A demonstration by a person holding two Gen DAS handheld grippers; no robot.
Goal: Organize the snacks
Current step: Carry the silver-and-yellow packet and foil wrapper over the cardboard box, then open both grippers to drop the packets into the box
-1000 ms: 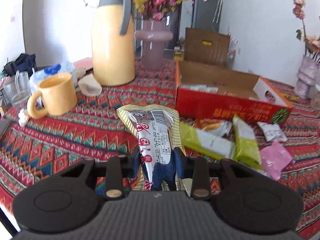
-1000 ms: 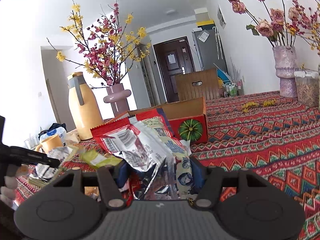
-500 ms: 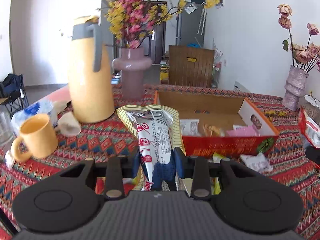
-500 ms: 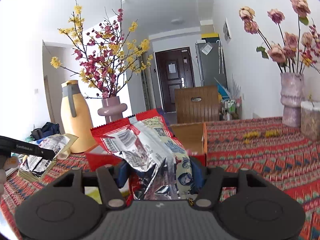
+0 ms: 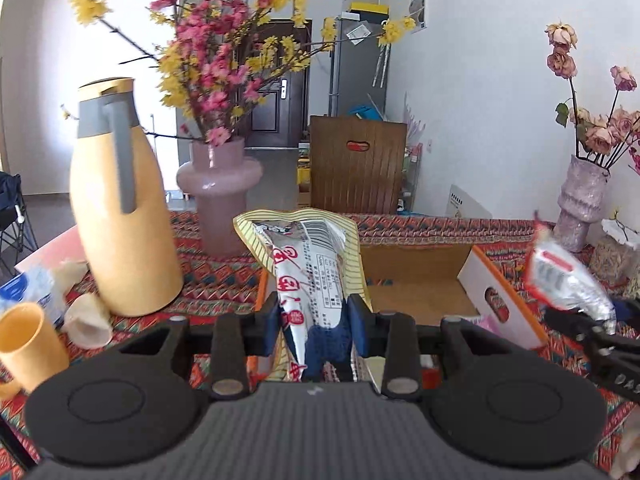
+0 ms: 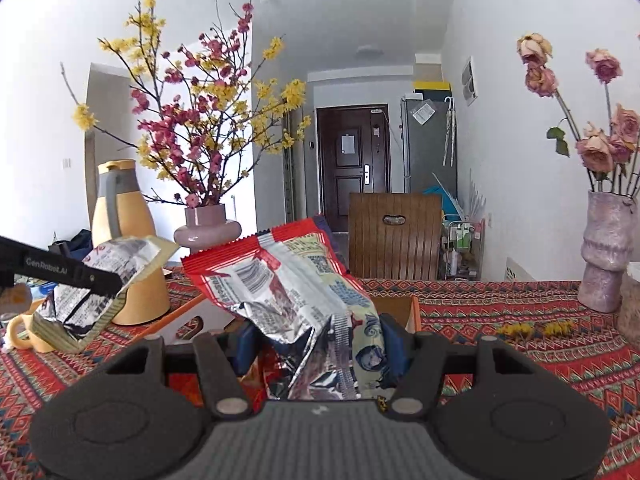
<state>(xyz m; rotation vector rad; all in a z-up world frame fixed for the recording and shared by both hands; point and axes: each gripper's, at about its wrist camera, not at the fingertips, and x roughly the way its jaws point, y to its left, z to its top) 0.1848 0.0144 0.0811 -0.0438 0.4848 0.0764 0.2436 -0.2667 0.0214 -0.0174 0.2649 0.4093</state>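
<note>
Left tool [image 5: 314, 322] grips yellow-striped packet [image 5: 310, 264]; right tool [image 6: 320, 344] grips red packet [image 6: 296, 292].

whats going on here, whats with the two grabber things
A person is tidying snacks with a handheld gripper in each hand. The left gripper is shut on a yellow-striped snack packet, the right gripper on a red and silver packet. Both hang above the open cardboard box on the patterned tablecloth.

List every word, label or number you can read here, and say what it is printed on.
"GenRobot.AI": on the side of the left gripper, seen in the right wrist view.
Striped snack packet: red characters, barcode and fine print, too blurred to read.
Red-edged foil snack packet: barcode and small print, unreadable.
</note>
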